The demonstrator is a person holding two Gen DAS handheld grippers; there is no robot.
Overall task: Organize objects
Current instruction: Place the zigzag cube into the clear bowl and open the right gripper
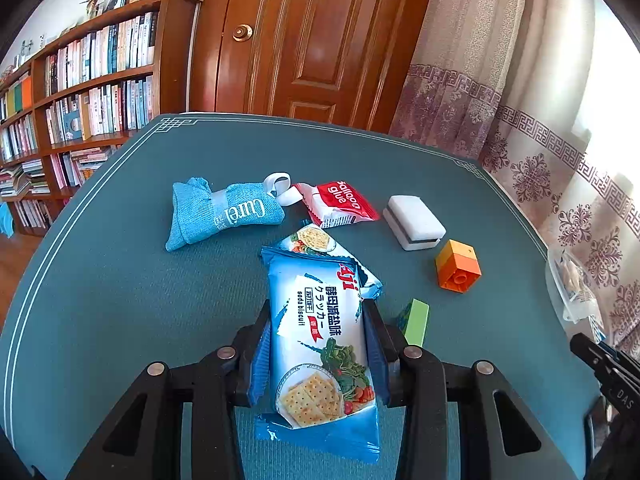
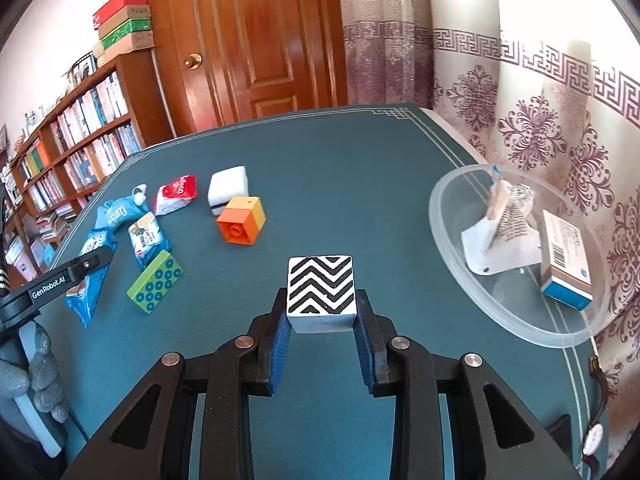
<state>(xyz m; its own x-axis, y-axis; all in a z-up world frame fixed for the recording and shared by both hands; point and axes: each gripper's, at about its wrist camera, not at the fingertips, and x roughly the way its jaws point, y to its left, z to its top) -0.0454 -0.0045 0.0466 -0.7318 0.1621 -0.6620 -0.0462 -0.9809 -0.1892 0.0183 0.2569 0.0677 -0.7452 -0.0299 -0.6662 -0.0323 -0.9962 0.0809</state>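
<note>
The cracker packet (image 1: 320,336), blue and white, is clamped across its middle by the left gripper (image 1: 317,328), whose jaws press on both long edges; its long axis runs straight away from the camera, one crimped end near, the other pointing far toward a second, smaller cracker packet (image 1: 310,240). Just right of it lies a green block (image 1: 416,320). Farther off on the teal counter (image 1: 120,280) are a blue cloth pouch (image 1: 224,212) to the left, a red sachet (image 1: 340,204), a white eraser-like block (image 1: 414,222) and an orange and yellow brick (image 1: 458,266) to the right. The right gripper (image 2: 322,316) has its jaws closed on a cube with black and white zigzags (image 2: 321,288), patterned face up. To its right, near the counter's edge, sits a clear plastic bowl (image 2: 448,240) holding a small box (image 2: 566,260) and crumpled wrappers (image 2: 500,236).
</note>
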